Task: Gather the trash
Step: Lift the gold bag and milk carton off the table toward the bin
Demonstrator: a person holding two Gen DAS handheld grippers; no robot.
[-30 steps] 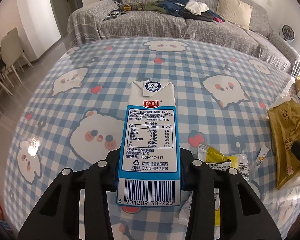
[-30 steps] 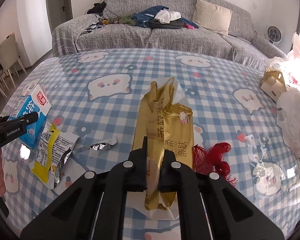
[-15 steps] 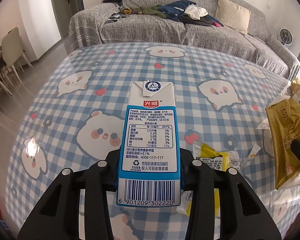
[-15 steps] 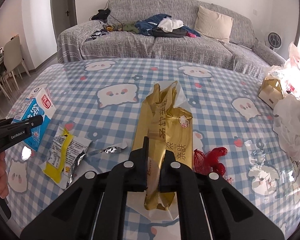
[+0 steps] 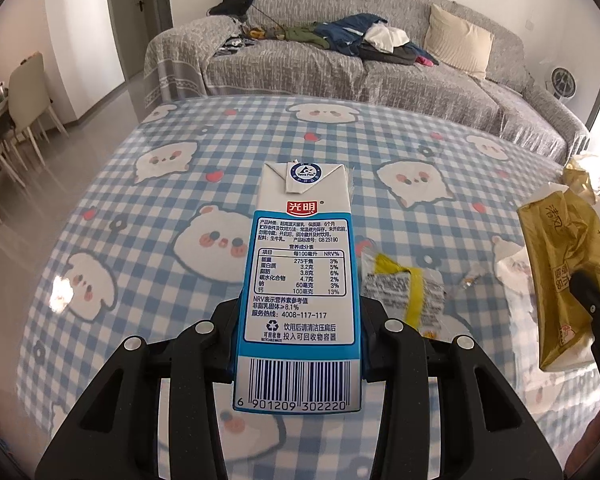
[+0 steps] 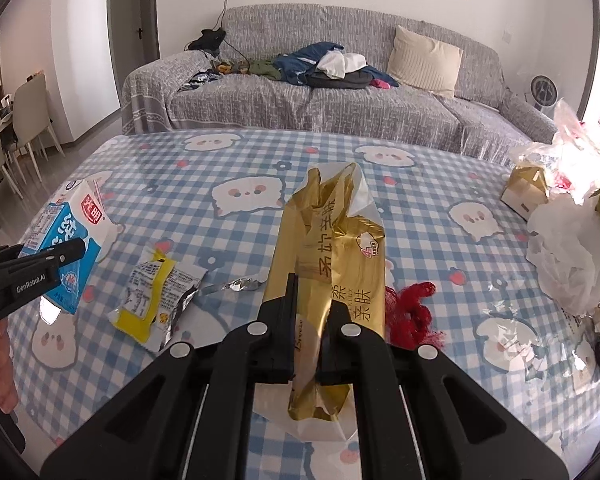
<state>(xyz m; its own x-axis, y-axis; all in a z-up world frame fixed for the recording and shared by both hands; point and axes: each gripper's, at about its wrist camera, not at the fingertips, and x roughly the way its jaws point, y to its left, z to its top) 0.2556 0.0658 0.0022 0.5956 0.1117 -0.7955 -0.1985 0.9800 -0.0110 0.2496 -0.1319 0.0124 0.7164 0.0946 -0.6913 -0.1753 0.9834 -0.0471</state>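
My left gripper (image 5: 298, 340) is shut on a blue and white milk carton (image 5: 302, 272) and holds it above the checked tablecloth; the carton also shows in the right wrist view (image 6: 66, 240). My right gripper (image 6: 306, 332) is shut on a gold tissue pack wrapper (image 6: 332, 256), lifted off the table; it also shows at the right of the left wrist view (image 5: 564, 272). A yellow and silver snack wrapper (image 6: 156, 300) and a small foil scrap (image 6: 240, 285) lie on the table between the grippers. A red mesh net (image 6: 412, 312) lies to the right of the gold wrapper.
White plastic bags (image 6: 568, 256) and a small gold and white box (image 6: 526, 190) sit at the table's right edge. A grey sofa (image 6: 340, 100) with clothes stands beyond the table. Chairs (image 5: 24, 108) stand at far left.
Both grippers have risen a little with their loads, and the table appears lower and farther. The carton and the gold wrapper stay gripped.
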